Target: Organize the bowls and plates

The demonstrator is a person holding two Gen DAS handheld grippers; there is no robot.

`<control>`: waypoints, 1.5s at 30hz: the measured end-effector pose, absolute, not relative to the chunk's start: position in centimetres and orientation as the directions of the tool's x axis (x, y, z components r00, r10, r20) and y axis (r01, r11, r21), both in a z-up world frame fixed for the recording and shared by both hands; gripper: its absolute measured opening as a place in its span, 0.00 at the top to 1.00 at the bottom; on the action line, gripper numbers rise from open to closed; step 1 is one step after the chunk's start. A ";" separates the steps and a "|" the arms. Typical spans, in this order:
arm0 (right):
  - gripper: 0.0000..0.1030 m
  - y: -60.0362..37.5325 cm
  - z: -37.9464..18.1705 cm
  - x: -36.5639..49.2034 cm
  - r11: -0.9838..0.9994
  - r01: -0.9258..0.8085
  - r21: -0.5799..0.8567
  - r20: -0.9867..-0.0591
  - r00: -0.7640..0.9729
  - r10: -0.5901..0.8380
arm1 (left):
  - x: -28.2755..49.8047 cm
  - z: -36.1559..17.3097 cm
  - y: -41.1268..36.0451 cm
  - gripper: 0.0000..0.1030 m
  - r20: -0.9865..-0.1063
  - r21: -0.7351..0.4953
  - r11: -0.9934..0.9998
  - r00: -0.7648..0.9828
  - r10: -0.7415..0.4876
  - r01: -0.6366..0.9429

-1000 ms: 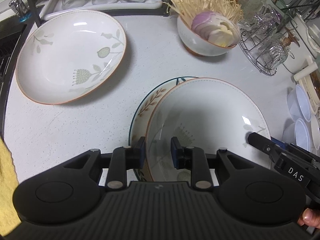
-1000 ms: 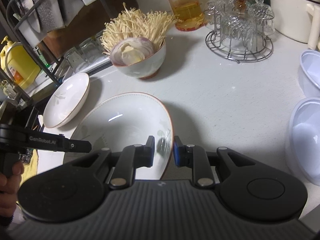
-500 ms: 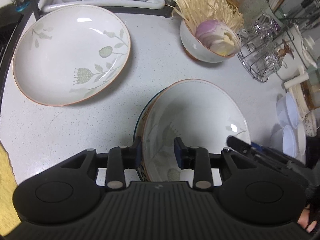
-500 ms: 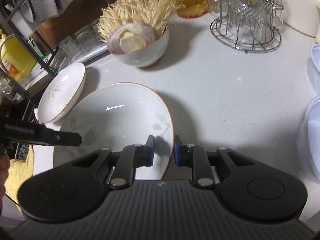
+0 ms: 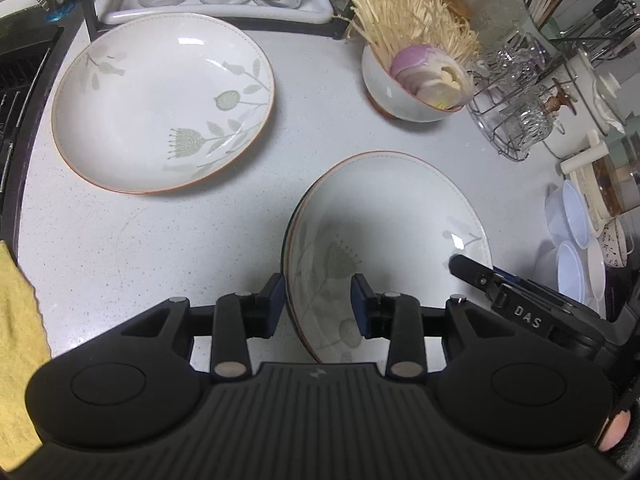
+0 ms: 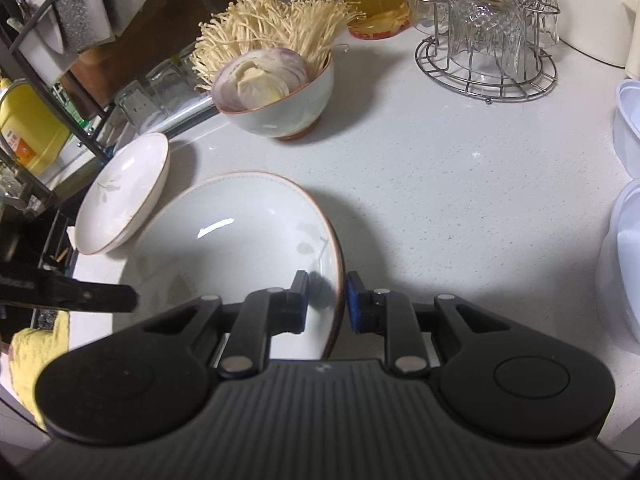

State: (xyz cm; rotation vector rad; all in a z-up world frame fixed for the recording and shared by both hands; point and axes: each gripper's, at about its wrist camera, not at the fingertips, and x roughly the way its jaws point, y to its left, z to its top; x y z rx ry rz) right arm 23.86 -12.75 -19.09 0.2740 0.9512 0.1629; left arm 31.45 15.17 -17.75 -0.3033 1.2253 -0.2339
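Plate (image 5: 392, 232) rests nested on a second, dark-rimmed plate (image 5: 289, 240) on the counter (image 5: 168, 248). Its near left rim lies between the opening jaws of the left gripper (image 5: 318, 304), whose pads no longer press it. The right gripper (image 6: 327, 298) is clamped on the plate's right rim. Beyond the plate to the left, well apart, lies a matching floral plate (image 5: 164, 108); beyond it to the right stands a bowl (image 5: 400, 92) of mushrooms. The left hand is judged nearer the floral plate.

A white speckled counter (image 5: 312, 152) fills the middle; a dark sink (image 5: 16, 76) sits at the left edge, a black metal rack (image 6: 48, 20) upper left, overhead light glints off surfaces
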 end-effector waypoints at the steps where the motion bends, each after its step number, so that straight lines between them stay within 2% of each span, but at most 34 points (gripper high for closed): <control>1: 0.78 -12.7 -19.1 23.8 0.954 -0.017 0.301 -0.780 0.571 0.256 | 31.2 -17.5 15.4 0.59 -0.880 -0.359 0.933 0.328 -0.344 0.014; 9: 0.78 -13.3 -17.6 23.3 0.956 -0.015 0.293 -0.752 0.614 0.240 | 30.0 -14.0 15.4 0.59 -0.858 -0.314 0.949 0.418 -0.298 0.033; 15: 0.78 -13.9 -12.9 22.1 0.961 -0.042 0.273 -0.683 0.696 0.224 | 29.2 -9.2 14.6 0.59 -0.807 -0.317 0.947 0.511 -0.296 0.048; 23: 0.78 -14.0 -6.4 20.5 0.957 -0.091 0.277 -0.573 0.784 0.240 | 28.3 -2.7 12.5 0.59 -0.740 -0.219 0.967 0.624 -0.251 0.130; 28: 0.78 -14.2 -3.9 19.7 0.950 -0.095 0.297 -0.560 0.789 0.254 | 27.5 0.0 12.0 0.59 -0.706 -0.238 0.961 0.655 -0.270 0.140; 36: 0.78 -14.7 -1.6 17.3 0.942 -0.116 0.316 -0.541 0.793 0.279 | 26.1 0.2 12.5 0.59 -0.707 -0.295 0.951 0.649 -0.282 0.092; 45: 0.78 -14.5 -0.9 14.9 0.949 -0.143 0.282 -0.553 0.784 0.282 | 23.7 -0.3 12.2 0.59 -0.724 -0.293 0.954 0.635 -0.268 0.068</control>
